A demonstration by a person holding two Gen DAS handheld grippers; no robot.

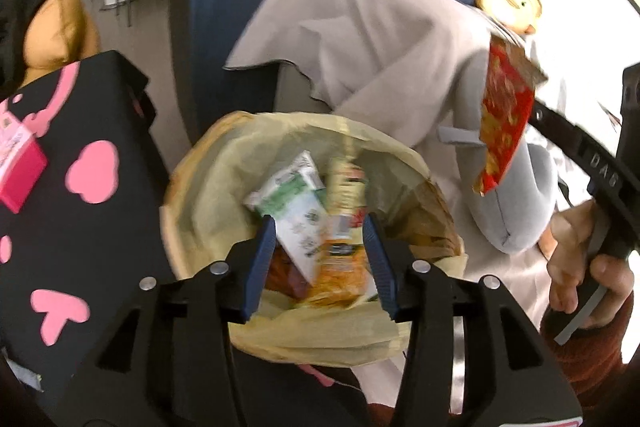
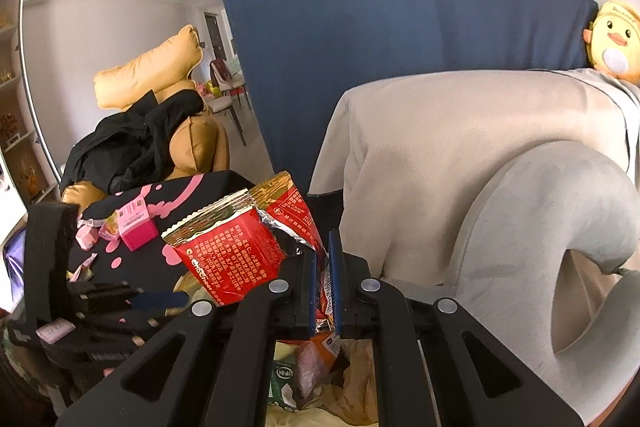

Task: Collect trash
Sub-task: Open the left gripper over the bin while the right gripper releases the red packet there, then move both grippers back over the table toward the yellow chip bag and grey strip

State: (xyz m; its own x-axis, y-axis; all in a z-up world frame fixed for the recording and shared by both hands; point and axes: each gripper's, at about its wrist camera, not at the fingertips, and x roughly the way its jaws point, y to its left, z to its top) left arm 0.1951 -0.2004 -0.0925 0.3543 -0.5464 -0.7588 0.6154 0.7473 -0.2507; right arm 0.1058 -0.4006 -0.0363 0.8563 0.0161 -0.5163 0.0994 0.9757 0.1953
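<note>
A bin lined with a yellow bag (image 1: pixel 224 163) sits below my left gripper (image 1: pixel 320 231), which is open and empty above it. Inside lie a white and green carton (image 1: pixel 296 203) and an orange snack packet (image 1: pixel 340 267). My right gripper (image 2: pixel 325 259) is shut on a red and gold snack wrapper (image 2: pixel 228 255) and holds it above the bin, whose trash (image 2: pixel 304 367) shows below the fingers. In the left wrist view the wrapper (image 1: pixel 504 123) hangs at the right, above the bin's rim.
A black table with pink hearts (image 1: pixel 80 207) stands left of the bin, with a pink box (image 2: pixel 136 223) and small wrappers (image 2: pixel 86 237) on it. A beige covered sofa (image 2: pixel 440 167), a grey neck pillow (image 2: pixel 560 227) and a yellow duck toy (image 2: pixel 614 43) are to the right.
</note>
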